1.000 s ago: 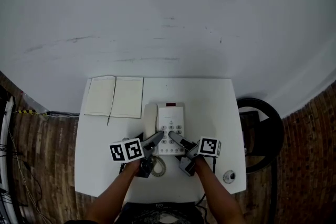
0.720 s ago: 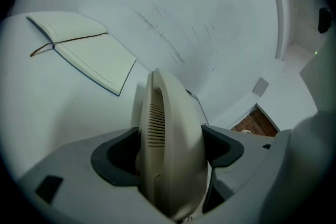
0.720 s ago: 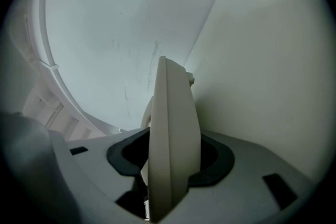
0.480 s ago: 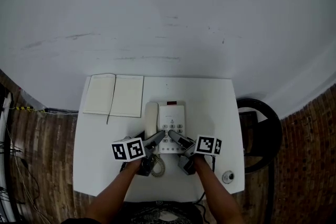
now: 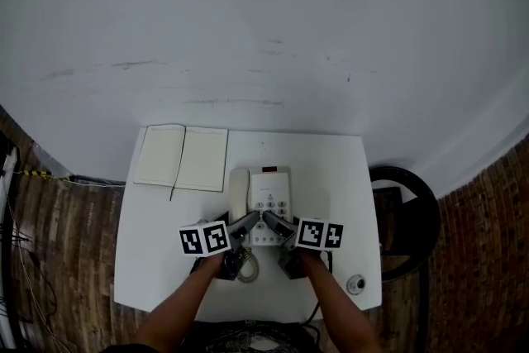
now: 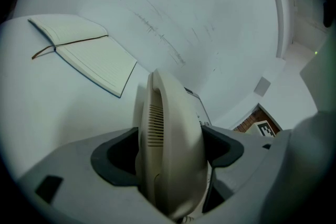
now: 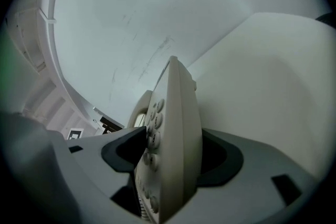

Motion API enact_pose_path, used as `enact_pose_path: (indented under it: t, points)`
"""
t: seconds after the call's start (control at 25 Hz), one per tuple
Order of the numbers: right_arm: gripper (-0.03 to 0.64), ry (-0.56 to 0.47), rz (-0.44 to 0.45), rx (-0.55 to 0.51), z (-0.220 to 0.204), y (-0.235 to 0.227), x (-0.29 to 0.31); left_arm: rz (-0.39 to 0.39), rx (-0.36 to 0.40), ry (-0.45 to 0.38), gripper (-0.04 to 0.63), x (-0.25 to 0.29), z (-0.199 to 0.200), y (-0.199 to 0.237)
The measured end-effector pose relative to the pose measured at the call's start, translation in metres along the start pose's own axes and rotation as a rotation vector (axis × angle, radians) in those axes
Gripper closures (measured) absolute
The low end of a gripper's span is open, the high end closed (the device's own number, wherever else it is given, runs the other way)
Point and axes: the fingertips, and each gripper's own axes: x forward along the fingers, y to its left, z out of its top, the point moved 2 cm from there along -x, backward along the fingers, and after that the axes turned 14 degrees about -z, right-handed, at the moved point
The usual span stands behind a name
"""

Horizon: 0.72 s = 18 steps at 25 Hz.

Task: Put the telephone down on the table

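The cream telephone lies flat on the white table (image 5: 331,178), its keypad base (image 5: 271,193) to the right and its handset (image 5: 238,193) along the left side. My left gripper (image 5: 245,221) is at the phone's near left end, shut on the handset (image 6: 170,134), which fills the gap between its dark pads. My right gripper (image 5: 274,221) is at the near right end, and the base (image 7: 178,123) stands edge-on between its jaws. Those jaws are opening; a dark gap shows beside the base on the right.
An open notebook (image 5: 182,157) lies at the table's back left. The coiled cord (image 5: 248,264) trails near the front edge between my arms. A small round object (image 5: 356,284) sits at the front right corner. A black round stool (image 5: 407,211) stands right of the table.
Both grippers stay at the phone's near end. The right gripper's marker cube has shifted a little left, toward the left gripper. The phone keeps its place on the table.
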Motion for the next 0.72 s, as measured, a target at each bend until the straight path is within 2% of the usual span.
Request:
enact_pose_path:
  t: [0.48, 0.72]
  points:
    - [0.314, 0.046, -0.112, -0.015, 0.000, -0.009, 0.000, 0.059, 0.063, 0.020, 0.216, 0.003, 0.000, -0.002]
    - [0.305, 0.057, -0.140, 0.008, -0.004, -0.018, 0.000, 0.087, 0.112, 0.086, 0.216, 0.008, -0.003, -0.005]
